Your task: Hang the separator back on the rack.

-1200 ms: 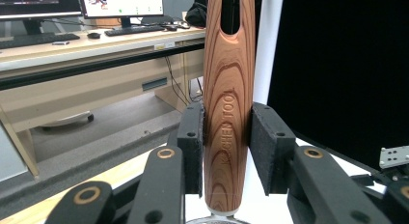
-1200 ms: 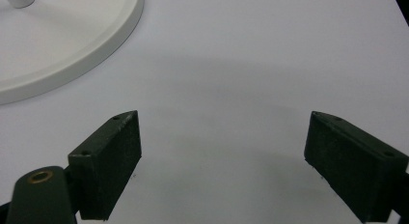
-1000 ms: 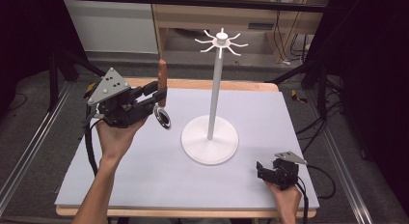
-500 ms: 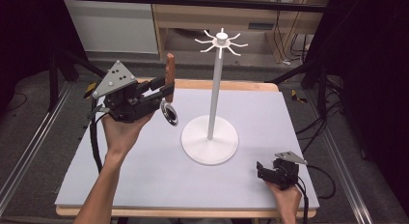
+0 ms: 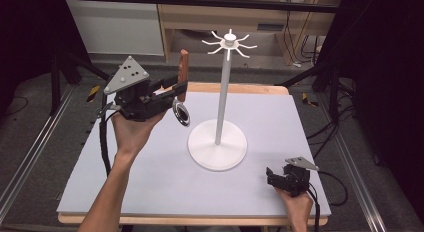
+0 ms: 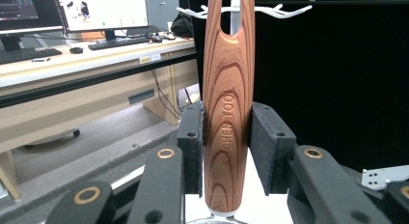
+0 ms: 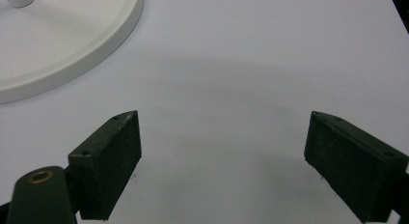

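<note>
Progress stands at roughly the halfway mark, judged from the present layout: the utensil is off the surface and held aloft, but it is not yet hung on the rack.

Left side: the left gripper (image 5: pixel 176 90) is raised above the far-left part of the surface (image 5: pixel 150 192), carried on a hand with the palm turned upward and the forearm rising from the near edge. Its jaws are clamped on the wooden handle (image 6: pixel 227 113) of the utensil (image 5: pixel 182 87). In the left gripper view the handle stands upright between the 2 pads, gripped on its lower half, with a slotted hanging hole at its upper end and the lettering "KITCHEN TOOL" stamped along it. In the high view a metal ring-shaped head (image 5: pixel 181 113) hangs below the jaws; its exact type cannot be told.

Centre: the white hanging rack (image 5: pixel 223 92) stands upright on its round base, with its hook arms (image 5: pixel 229 43) at the top all bare. The handle's top sits near hook level but well to the left of the hooks, apart from them.

Right side: the right gripper (image 5: pixel 282 178) rests low at the near-right corner of the surface, jaws wide apart and holding nothing. The right gripper view shows the rack base (image 7: pixel 72 50) just ahead of it.

Remaining work, in my judgement: carry the utensil rightward and thread its hole over 1 hook.
</note>
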`<state>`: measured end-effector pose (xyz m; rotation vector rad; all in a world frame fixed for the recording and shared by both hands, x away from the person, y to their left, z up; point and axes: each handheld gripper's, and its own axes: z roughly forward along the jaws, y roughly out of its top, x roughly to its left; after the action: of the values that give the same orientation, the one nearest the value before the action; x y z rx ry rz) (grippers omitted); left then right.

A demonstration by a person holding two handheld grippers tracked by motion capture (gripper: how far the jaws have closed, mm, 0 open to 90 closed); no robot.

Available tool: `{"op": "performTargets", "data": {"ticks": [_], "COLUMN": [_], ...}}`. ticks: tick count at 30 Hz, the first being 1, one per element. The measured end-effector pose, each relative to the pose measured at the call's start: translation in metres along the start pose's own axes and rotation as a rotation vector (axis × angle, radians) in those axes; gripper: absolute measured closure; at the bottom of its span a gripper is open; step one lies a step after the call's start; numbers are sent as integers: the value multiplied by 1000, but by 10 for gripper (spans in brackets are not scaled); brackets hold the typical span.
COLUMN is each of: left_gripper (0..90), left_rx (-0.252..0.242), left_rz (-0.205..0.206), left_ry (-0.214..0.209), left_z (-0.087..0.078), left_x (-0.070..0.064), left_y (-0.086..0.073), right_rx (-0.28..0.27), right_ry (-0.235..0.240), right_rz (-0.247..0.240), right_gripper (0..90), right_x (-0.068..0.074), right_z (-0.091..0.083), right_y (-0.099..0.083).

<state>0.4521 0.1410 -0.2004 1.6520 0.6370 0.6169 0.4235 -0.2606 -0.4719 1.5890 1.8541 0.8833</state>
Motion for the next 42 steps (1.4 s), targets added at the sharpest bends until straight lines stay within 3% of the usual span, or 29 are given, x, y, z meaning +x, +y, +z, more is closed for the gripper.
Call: {"op": "performTargets", "data": {"ticks": [6,15,42], "left_gripper": [669,669,668], "left_rx": [11,25,84], "left_rz": [20,13,32], "left_ry": [-4,-22,-19], "left_z": [8,19,48], "left_x": [-5,-6,-10], "left_y": [6,8,15], "right_rx": [0,0,-1], "right_ry": [-1,0,0], "right_rz": [1,2,8], "right_gripper": [133,133,133], "right_x": [0,0,-2], "right_z": [0,0,0], "right_y": [0,0,-1]}}
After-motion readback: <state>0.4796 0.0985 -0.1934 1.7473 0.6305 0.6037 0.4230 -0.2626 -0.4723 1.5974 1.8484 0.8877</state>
